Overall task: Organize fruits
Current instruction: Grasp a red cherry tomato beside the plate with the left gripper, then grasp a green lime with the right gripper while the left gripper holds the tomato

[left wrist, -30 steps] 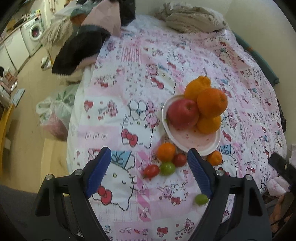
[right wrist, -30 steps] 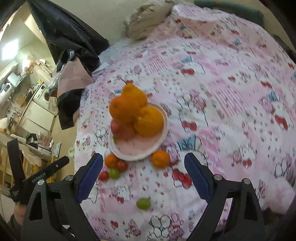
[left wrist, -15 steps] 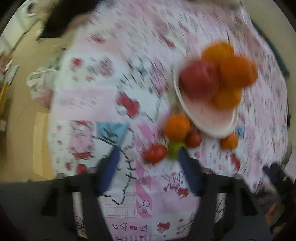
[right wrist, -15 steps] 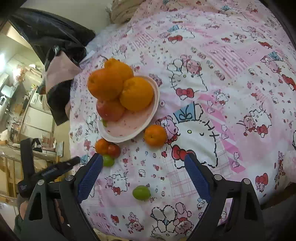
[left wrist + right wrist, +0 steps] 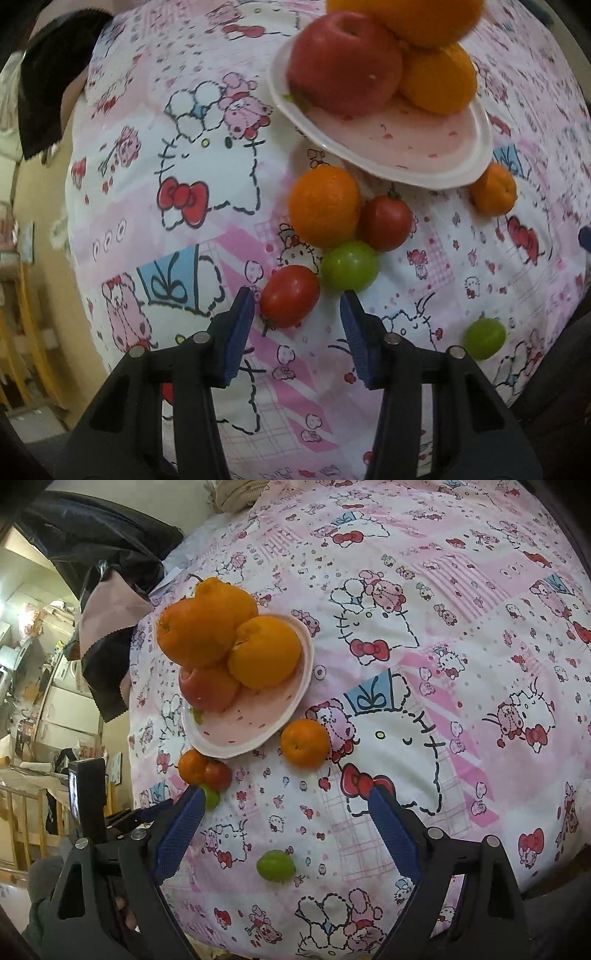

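A pink plate [image 5: 406,162] on the cartoon bedspread holds a red apple [image 5: 343,62] and big oranges [image 5: 437,79]. Just below it lie a small orange [image 5: 325,205], a red tomato [image 5: 386,223], a green fruit [image 5: 349,266] and a second red tomato [image 5: 290,295]. My left gripper [image 5: 297,299] points down over that second tomato. Its jaws are closing, the tomato sits between the tips, and gaps show on both sides. My right gripper [image 5: 286,797] hangs open above the cloth, between another small orange [image 5: 304,742] and a lone green fruit [image 5: 276,866].
The bedspread [image 5: 461,635] falls off at its left and near edges. Dark and pink clothes [image 5: 107,627] lie at the far left corner, a beige bundle [image 5: 236,494] at the back. Wooden furniture [image 5: 22,812] stands on the floor to the left.
My left gripper has dropped close over the loose fruit below the plate and its jaws have narrowed a lot. The right gripper has sunk toward the bedspread, jaws unchanged.
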Demonstrator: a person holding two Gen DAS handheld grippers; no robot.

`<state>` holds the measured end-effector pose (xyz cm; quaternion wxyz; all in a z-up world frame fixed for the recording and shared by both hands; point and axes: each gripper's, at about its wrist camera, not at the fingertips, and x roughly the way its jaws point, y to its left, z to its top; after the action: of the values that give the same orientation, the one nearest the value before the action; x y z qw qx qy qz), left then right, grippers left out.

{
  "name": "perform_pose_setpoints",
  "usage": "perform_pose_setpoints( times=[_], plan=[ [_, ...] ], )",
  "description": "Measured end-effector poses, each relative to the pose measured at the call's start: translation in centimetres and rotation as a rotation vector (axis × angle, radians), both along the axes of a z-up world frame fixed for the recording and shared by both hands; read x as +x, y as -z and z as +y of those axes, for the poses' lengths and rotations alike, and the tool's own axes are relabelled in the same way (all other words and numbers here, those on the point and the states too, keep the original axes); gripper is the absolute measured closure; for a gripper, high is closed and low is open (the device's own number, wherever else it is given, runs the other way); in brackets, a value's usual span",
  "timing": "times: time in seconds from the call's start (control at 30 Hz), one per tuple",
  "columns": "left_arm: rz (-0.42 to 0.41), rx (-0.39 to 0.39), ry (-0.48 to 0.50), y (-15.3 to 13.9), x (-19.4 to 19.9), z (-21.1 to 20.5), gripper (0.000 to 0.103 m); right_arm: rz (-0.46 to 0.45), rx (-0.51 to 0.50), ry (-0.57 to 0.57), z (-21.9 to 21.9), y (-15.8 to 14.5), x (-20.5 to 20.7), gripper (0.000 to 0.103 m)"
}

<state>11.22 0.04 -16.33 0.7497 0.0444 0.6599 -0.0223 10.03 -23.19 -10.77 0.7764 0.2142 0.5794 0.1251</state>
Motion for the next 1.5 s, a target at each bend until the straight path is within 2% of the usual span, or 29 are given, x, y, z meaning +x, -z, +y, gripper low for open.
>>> perform_pose_setpoints(
  times=[0.17, 0.2, 0.23, 0.27, 0.53, 0.73, 0.8, 1.0, 1.07, 1.13, 1.23, 1.4, 1.5],
  plan=[
    [0.010, -0.031, 0.004, 0.2, 0.0, -0.2, 0.061, 0.020, -0.010, 0.007, -0.1, 0.5, 0.1, 0.011],
    [0.014, -0.049, -0.001, 0.3, 0.0, 0.1, 0.064, 0.020, -0.010, 0.007, 0.0, 0.5, 0.1, 0.011],
    [0.020, -0.052, -0.003, 0.3, 0.1, 0.4, 0.076, 0.018, -0.010, 0.006, 0.0, 0.4, 0.1, 0.011],
    [0.020, -0.042, -0.003, 0.3, -0.1, 0.4, 0.077, 0.015, -0.009, 0.004, 0.1, 0.4, 0.1, 0.011],
    [-0.027, -0.080, -0.020, -2.1, -1.2, 1.4, 0.077, 0.016, -0.019, 0.007, -0.2, 0.3, -0.1, 0.011],
    [-0.069, -0.159, -0.069, -4.5, -2.7, 2.2, 0.077, 0.019, -0.030, 0.018, -0.6, 0.3, -0.3, 0.011],
    [-0.090, -0.162, -0.078, -5.0, -3.2, 2.5, 0.077, 0.023, -0.039, 0.021, -0.7, 0.4, -0.4, 0.011],
    [-0.117, -0.229, -0.177, -6.3, -3.3, 4.0, 0.077, 0.041, -0.047, 0.007, -0.6, 0.5, -0.9, 0.011],
    [-0.127, -0.264, -0.205, -6.6, -3.5, 4.2, 0.077, 0.065, -0.017, -0.033, -0.2, 0.8, -1.3, 0.015],
    [-0.137, -0.268, -0.207, -6.9, -3.7, 4.2, 0.077, 0.097, 0.003, -0.097, 0.8, 1.4, -1.6, 0.036],
    [-0.152, -0.267, -0.187, -7.1, -3.7, 3.6, 0.077, 0.155, 0.021, -0.185, 2.5, 2.6, -2.0, 0.047],
    [-0.147, -0.282, -0.184, -6.9, -3.1, 3.3, 0.077, 0.213, -0.001, -0.281, 5.2, 4.2, -2.7, 0.052],
    [-0.147, -0.286, -0.179, -6.9, -2.9, 3.0, 0.077, 0.223, -0.049, -0.318, 6.3, 4.8, -2.9, 0.052]
  ],
)
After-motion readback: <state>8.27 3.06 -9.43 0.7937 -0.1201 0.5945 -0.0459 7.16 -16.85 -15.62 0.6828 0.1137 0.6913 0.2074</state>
